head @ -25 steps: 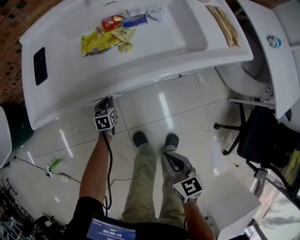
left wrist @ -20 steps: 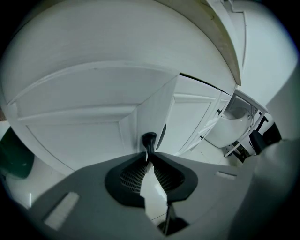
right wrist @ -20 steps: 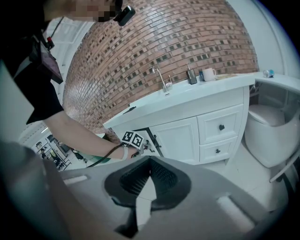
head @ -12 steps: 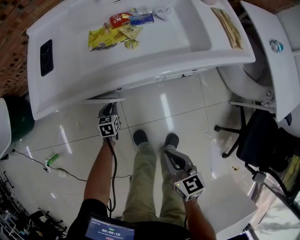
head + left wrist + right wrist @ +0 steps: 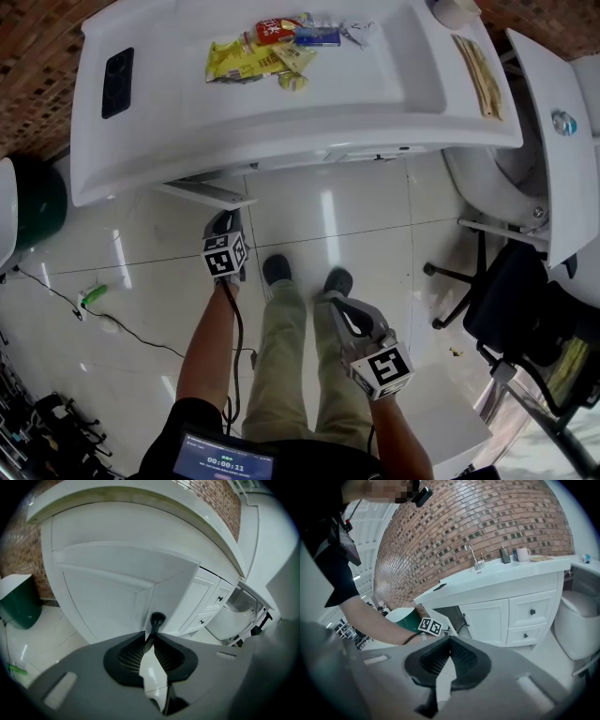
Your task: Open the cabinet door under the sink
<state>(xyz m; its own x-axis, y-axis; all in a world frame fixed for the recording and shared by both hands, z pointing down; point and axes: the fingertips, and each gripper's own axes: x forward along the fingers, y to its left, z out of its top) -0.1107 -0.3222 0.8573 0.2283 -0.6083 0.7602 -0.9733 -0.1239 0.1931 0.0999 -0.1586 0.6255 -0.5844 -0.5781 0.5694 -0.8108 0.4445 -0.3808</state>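
Observation:
The white cabinet door (image 5: 206, 193) under the sink counter (image 5: 281, 112) stands swung out from the cabinet; in the head view I see its top edge. In the left gripper view the door's panel (image 5: 108, 592) fills the middle, with its black knob (image 5: 157, 618) at the jaw tips. My left gripper (image 5: 225, 221) (image 5: 151, 634) is shut on that knob. My right gripper (image 5: 331, 300) (image 5: 448, 644) hangs low by the person's right leg, shut with nothing in it. From the right gripper view the cabinet's dark opening (image 5: 444, 613) shows behind the left gripper's marker cube (image 5: 430, 626).
A green bin (image 5: 37, 202) stands left of the cabinet. A toilet (image 5: 506, 169) and a black office chair (image 5: 511, 295) are on the right, a white box (image 5: 445, 412) near the right gripper. A cable (image 5: 112, 328) lies on the tiled floor. Snack packets (image 5: 262, 52) lie in the basin.
The left gripper has drawn back towards the person with the knob, and the door has swung further out from under the counter. The right gripper has hardly moved.

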